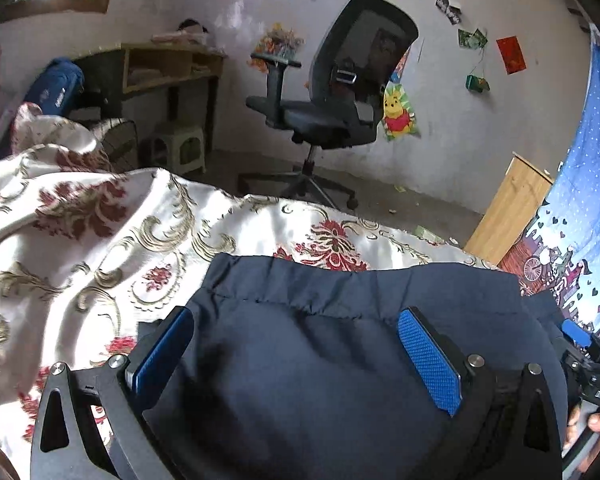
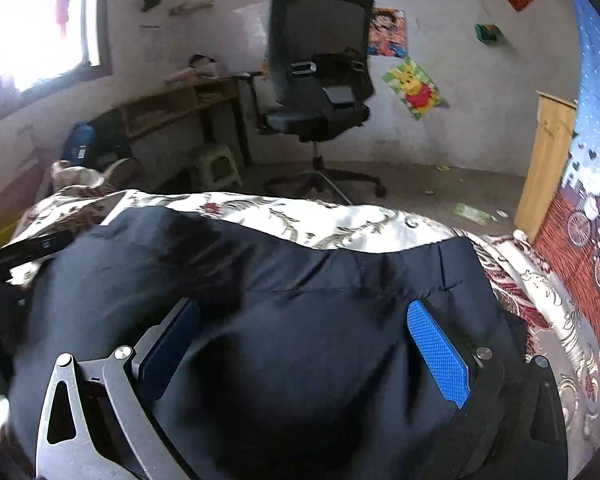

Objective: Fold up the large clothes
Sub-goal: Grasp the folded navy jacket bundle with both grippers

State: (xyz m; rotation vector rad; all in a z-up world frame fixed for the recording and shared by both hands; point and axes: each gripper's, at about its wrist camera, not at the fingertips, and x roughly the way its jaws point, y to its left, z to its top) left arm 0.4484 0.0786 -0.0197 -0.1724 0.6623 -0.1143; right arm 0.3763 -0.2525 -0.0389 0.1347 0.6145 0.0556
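Note:
A large dark navy garment (image 1: 300, 360) lies on a bed with a white, red and gold floral cover (image 1: 100, 240). Its gathered edge runs across the far side. My left gripper (image 1: 296, 320) is open just above the garment, its blue pads (image 1: 428, 360) wide apart with cloth showing between them. My right gripper (image 2: 304, 316) is also open above the same garment (image 2: 300, 360), blue pads (image 2: 440, 352) spread wide. The right gripper's body shows at the right edge of the left wrist view (image 1: 592, 364); the left gripper's body shows at the left edge of the right wrist view (image 2: 20, 256).
Beyond the bed's far edge stand a black office chair (image 1: 340, 92), a wooden desk (image 1: 172, 64), a small stool (image 1: 180, 148) and a blue bag (image 1: 56, 84). A wooden cabinet (image 1: 508, 208) and a blue patterned curtain (image 1: 580, 200) are at right. Bedding is bunched at left (image 1: 52, 136).

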